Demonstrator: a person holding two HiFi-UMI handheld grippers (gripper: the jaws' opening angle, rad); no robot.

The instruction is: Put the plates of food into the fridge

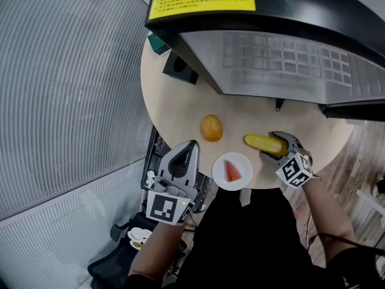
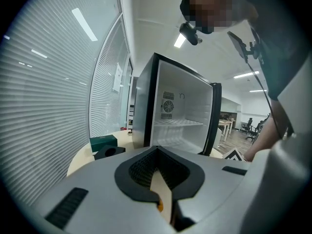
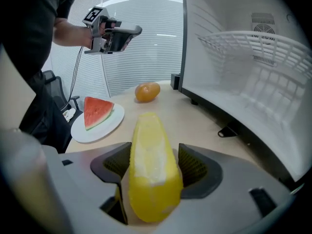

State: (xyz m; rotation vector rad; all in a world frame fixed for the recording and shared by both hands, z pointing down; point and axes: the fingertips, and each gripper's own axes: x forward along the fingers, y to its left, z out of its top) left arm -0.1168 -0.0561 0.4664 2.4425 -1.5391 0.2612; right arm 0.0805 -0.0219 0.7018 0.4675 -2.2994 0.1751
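hovering left gripper [image 1: 192, 144], jaws pressed together, empty | white plate [image 1: 240, 181] with watermelon slice [image 1: 232, 171] on table [image 1: 174, 110] just right of it, orange [image 1: 211, 127] ahead | right gripper [image 1: 269, 146] jaws spread around yellow fruit piece [image 1: 264, 142] lying on table | open fridge [image 1: 283, 59] ahead

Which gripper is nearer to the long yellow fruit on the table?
Right. The right gripper has the yellow fruit between its fingers. The left gripper is raised on the other side of the watermelon plate, well apart from the fruit.
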